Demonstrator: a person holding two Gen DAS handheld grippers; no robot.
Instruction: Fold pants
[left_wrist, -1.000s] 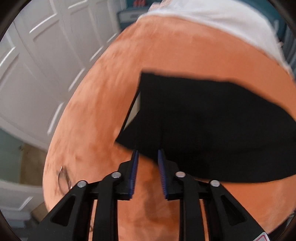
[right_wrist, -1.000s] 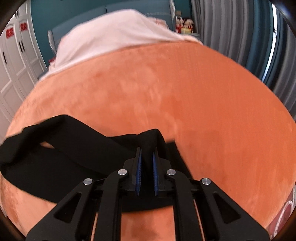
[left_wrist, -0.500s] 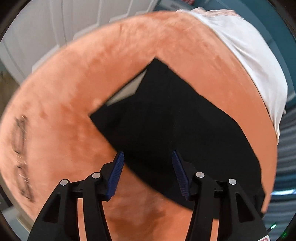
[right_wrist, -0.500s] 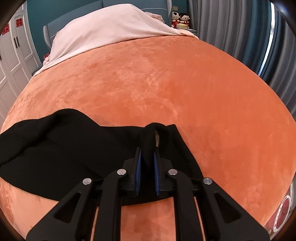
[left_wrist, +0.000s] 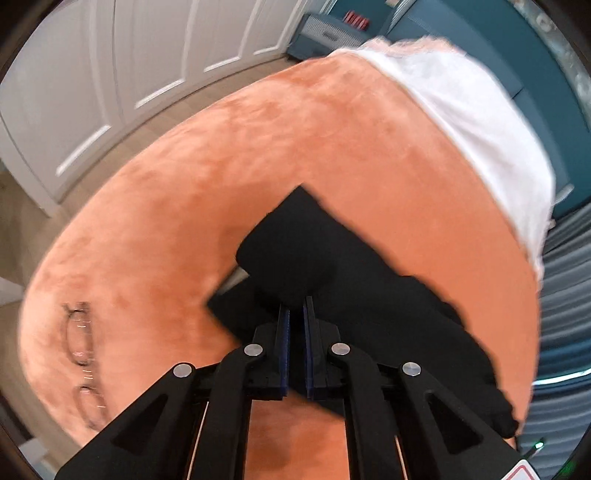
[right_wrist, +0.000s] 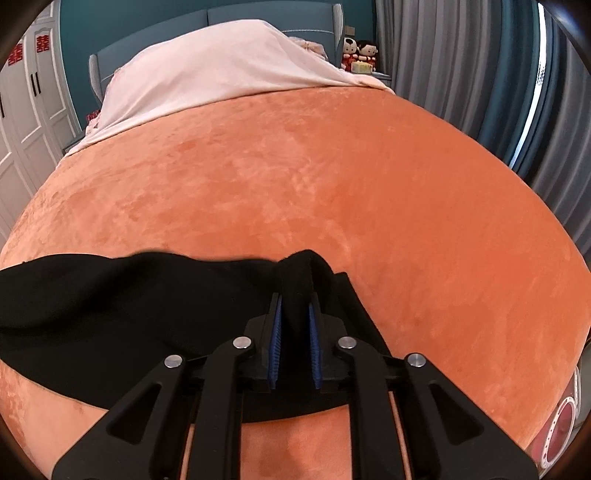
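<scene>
Black pants (left_wrist: 354, 295) spread across the near part of an orange velvet bedspread (right_wrist: 332, 192), stretched from the left edge of the right wrist view to about its middle. At the left-hand end, a bunched, rounded fold of black cloth raised off the bedspread, gathered just past the tips of the left gripper (left_wrist: 295, 314). Left gripper clamped on that fold, jaws drawn almost together on a thin pinch of cloth after having just been closing. At the other end, a narrow ridge of fabric standing up between the blue pads (right_wrist: 276, 339) of the right gripper (right_wrist: 294, 306), jaws a little apart and pressed on the cloth from both sides, having just eased slightly wider. Near the left edge of the bedspread, a pair of eyeglasses (left_wrist: 79, 339), blurred. At the far end of the bed, a pale pink sheet (right_wrist: 221, 74) over a mound. Beyond, a teal headboard (right_wrist: 166, 33), white panelled wardrobe doors (left_wrist: 110, 74) to the left, grey curtains (right_wrist: 443, 55) to the right.
</scene>
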